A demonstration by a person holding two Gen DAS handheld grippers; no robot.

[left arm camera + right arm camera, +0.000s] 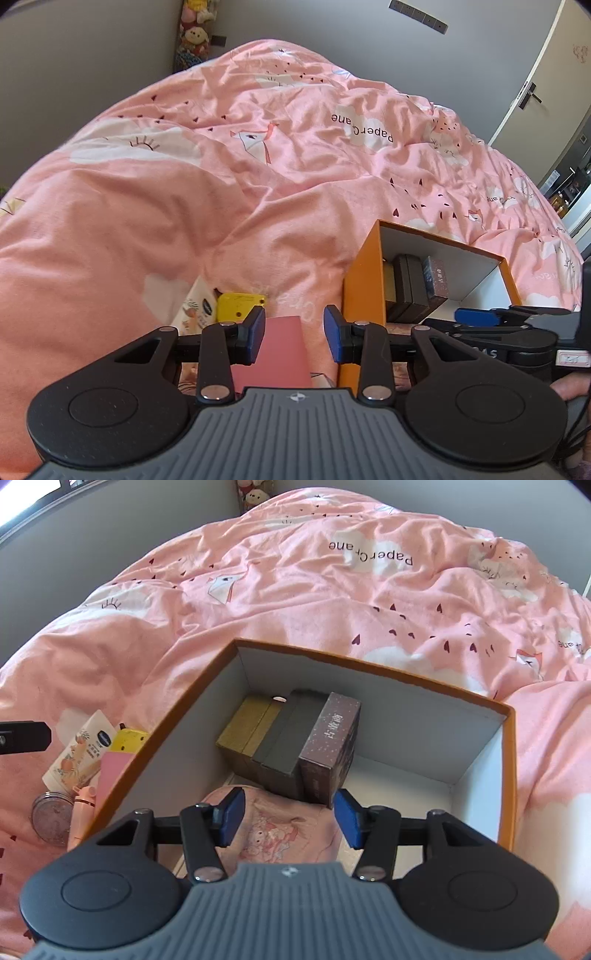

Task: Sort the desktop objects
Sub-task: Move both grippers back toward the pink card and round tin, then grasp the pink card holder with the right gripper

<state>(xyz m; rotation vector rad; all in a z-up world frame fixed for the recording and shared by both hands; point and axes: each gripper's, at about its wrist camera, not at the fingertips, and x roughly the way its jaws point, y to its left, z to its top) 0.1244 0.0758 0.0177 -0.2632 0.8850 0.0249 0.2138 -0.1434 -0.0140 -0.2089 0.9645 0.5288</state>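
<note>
Orange box (508, 775) sits on the pink quilt (184, 184), already holding three small cartons stood on end against its far wall — tan (247, 731), dark grey (291, 734), purple (332, 746) — plus a pink printed pouch (280, 830) on the floor. Unsorted pieces lie on the quilt just beside the box's left wall: pink card or booklet (284, 347), yellow item (238, 304), white lotion tube (79, 753), round clear-lidded tin (51, 816), small pink object (83, 812), its kind unclear. Left gripper (294, 334) hangs over the pink card, jaws partway apart, nothing between them. Right gripper (290, 819) hovers above the pouch inside the box, jaws moderately wide and empty. Handling, by judgement: card is thin, light, flat on soft bedding — pinch a free edge, since the quilt gives underneath. Tube is soft and slick; take it across the flat body. Tin looks rigid, possibly slippery; grip across its rim. Cartons stiff, light, easy by their faces.
</note>
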